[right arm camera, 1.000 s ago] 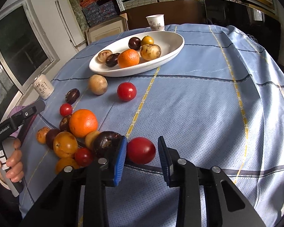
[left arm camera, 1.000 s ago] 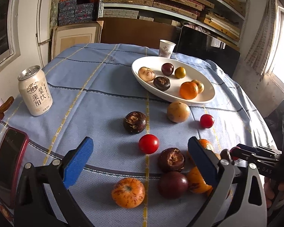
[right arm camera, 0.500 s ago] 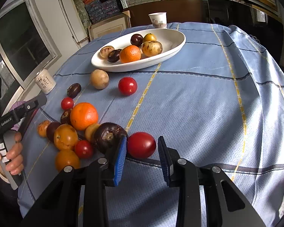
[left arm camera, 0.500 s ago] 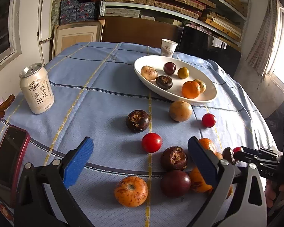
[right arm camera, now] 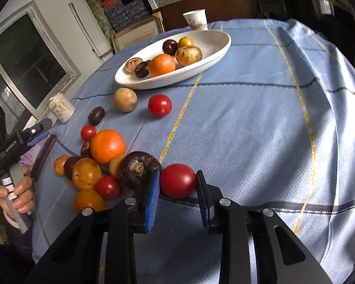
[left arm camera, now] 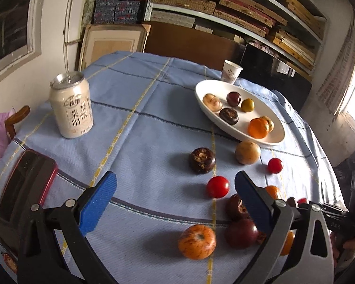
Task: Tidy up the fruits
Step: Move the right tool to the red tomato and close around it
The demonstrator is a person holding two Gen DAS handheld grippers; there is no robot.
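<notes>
My right gripper [right arm camera: 177,184] is shut on a large red tomato [right arm camera: 177,180], both blue pads pressing its sides low over the blue cloth. A dark purple fruit [right arm camera: 138,169] touches its left finger, beside a heap of oranges [right arm camera: 107,145] and small tomatoes. My left gripper [left arm camera: 175,201] stands wide open with nothing between its pads. Beyond it lie a small red tomato [left arm camera: 217,186], a dark brown fruit [left arm camera: 201,160] and a striped orange fruit [left arm camera: 197,241]. The white oval bowl [left arm camera: 224,85] [right arm camera: 213,45] holds several fruits at the far side.
A drink can [left arm camera: 71,108] stands at the left, and a phone in a red case [left arm camera: 23,189] lies near the table's left edge. A paper cup [left arm camera: 232,73] is behind the bowl. A tan round fruit [left arm camera: 247,152] sits just before the bowl. A hand [right arm camera: 19,189] holds the left gripper's handle.
The left gripper has shifted leftwards, so the fruits now sit further right in its view. The right gripper has kept still with the tomato between its pads.
</notes>
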